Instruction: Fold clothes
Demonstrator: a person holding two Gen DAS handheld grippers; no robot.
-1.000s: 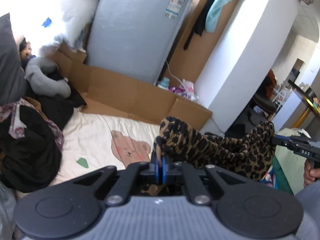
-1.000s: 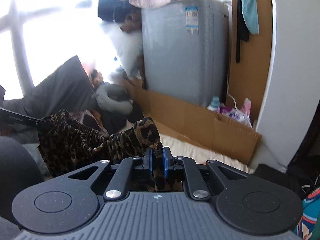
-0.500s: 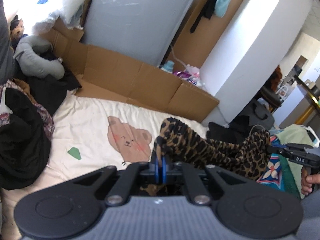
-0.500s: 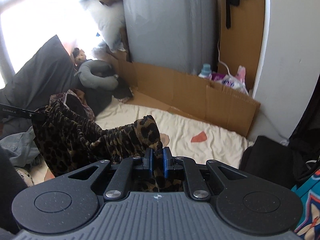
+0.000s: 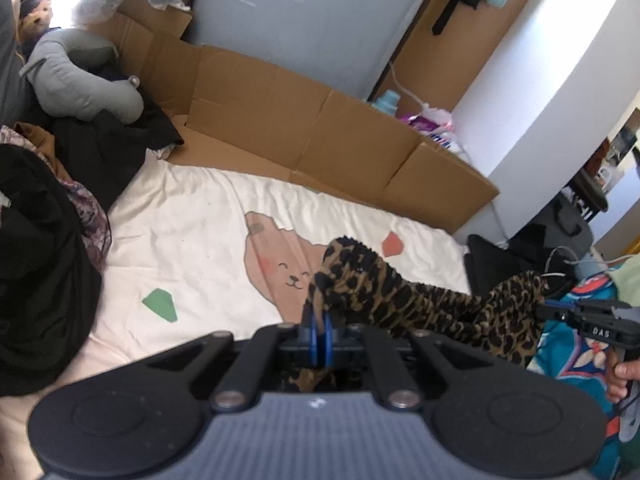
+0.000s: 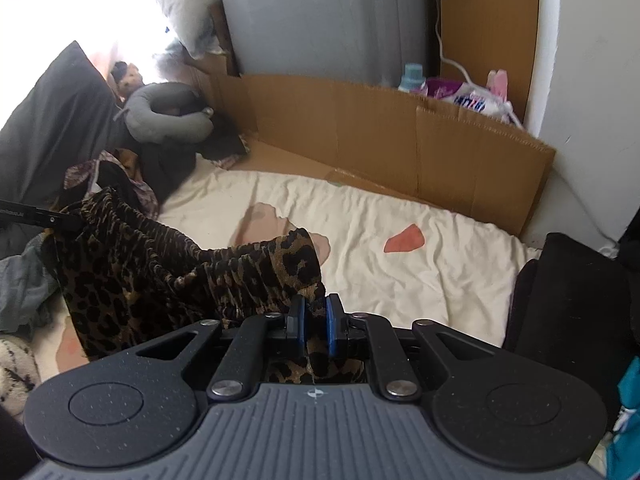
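Observation:
A leopard-print garment [image 5: 404, 300] hangs stretched between my two grippers above the cream bear-print sheet [image 5: 192, 232]. My left gripper [image 5: 320, 334] is shut on one gathered end of it, fabric bunched between the blue pads. In the right wrist view my right gripper [image 6: 314, 322] is shut on the other end of the garment [image 6: 160, 276]. The right gripper [image 5: 560, 314] also shows in the left wrist view, a hand [image 5: 622, 372] around its handle. The left gripper's tip [image 6: 70, 221] enters the right wrist view from the left edge.
A pile of dark clothes [image 5: 44, 264] lies on the sheet's left side, beside a grey neck pillow [image 5: 84, 76]. Flattened cardboard [image 5: 312, 140] lines the far edge before a grey appliance [image 5: 312, 12]. A black bag [image 6: 576, 312] stands at the right.
Both grippers have come down toward the sheet with the garment still stretched between them. The sheet and cardboard now fill more of both views.

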